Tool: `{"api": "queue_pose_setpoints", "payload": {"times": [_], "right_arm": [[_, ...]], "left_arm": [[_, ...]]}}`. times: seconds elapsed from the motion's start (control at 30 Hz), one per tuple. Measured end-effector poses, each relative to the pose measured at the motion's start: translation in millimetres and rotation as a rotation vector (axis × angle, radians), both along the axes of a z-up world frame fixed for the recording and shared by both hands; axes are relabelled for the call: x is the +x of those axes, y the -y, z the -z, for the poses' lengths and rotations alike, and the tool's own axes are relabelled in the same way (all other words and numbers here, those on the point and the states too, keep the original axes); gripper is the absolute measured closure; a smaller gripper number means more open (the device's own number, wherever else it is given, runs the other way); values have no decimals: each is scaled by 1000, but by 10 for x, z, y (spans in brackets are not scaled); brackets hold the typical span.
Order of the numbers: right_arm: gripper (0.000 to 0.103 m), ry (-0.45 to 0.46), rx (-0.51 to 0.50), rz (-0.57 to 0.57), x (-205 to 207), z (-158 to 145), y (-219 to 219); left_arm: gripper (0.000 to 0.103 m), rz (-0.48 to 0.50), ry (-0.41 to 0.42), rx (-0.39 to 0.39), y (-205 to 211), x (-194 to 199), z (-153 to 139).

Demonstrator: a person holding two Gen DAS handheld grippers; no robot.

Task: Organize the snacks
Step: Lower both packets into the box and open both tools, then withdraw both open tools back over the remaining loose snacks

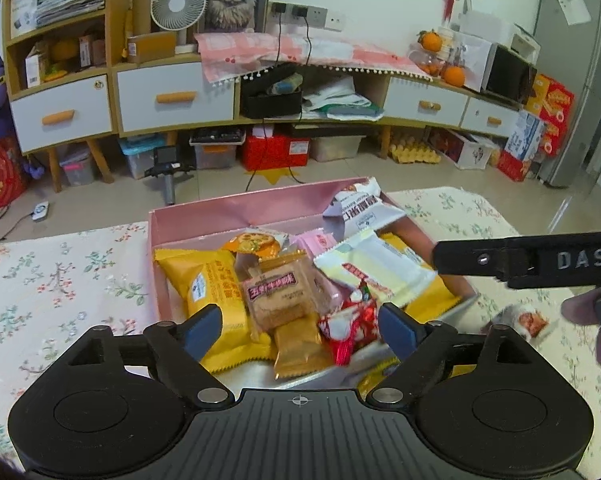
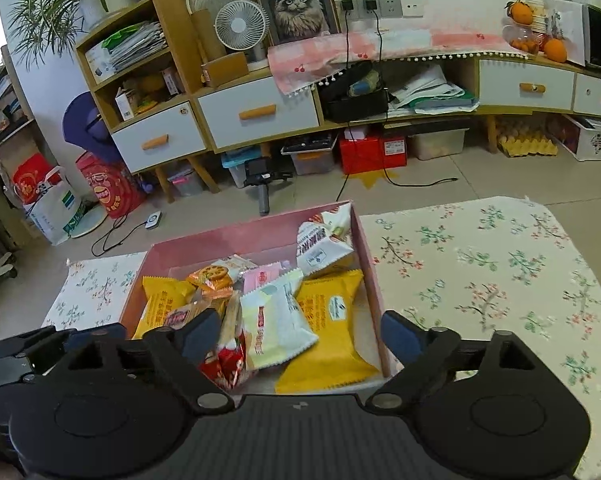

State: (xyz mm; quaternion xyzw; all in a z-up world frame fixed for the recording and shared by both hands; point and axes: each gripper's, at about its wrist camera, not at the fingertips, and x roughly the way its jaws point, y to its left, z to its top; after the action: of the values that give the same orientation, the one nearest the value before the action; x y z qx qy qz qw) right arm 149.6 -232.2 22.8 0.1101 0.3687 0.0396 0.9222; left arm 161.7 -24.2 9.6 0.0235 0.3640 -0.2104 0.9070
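Observation:
A pink box [image 1: 236, 208] [image 2: 236, 246] on the floral tablecloth holds several snack packets: yellow packets [image 1: 212, 284] [image 2: 332, 320], a white-green packet [image 1: 376, 268] [image 2: 276, 316], a brown biscuit packet [image 1: 276, 296], a red candy packet [image 1: 348, 328] [image 2: 228, 360] and a white packet [image 1: 360, 204] [image 2: 324, 240] leaning at the far right corner. My left gripper [image 1: 300, 324] is open and empty just above the near end of the box. My right gripper [image 2: 296, 336] is open and empty over the box's near right side; it shows in the left wrist view [image 1: 540, 260]. One loose snack [image 1: 528, 320] lies on the cloth right of the box.
The floral tablecloth [image 2: 480, 280] spreads right and left of the box. Beyond the table's far edge are the tiled floor, a low cabinet with drawers [image 2: 260, 116], storage boxes and a fridge [image 1: 580, 80].

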Motion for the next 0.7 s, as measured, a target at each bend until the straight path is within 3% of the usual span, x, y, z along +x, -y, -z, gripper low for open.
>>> {"api": "queue_pose_setpoints", "payload": {"times": [0.37, 0.7], "right_arm": [[28, -53, -71, 12, -350, -128, 59], [25, -97, -102, 3, -666, -60, 50]], "left_arm": [[9, -49, -47, 88, -168, -343, -99], [9, -85, -143, 156, -320, -589, 100]]}}
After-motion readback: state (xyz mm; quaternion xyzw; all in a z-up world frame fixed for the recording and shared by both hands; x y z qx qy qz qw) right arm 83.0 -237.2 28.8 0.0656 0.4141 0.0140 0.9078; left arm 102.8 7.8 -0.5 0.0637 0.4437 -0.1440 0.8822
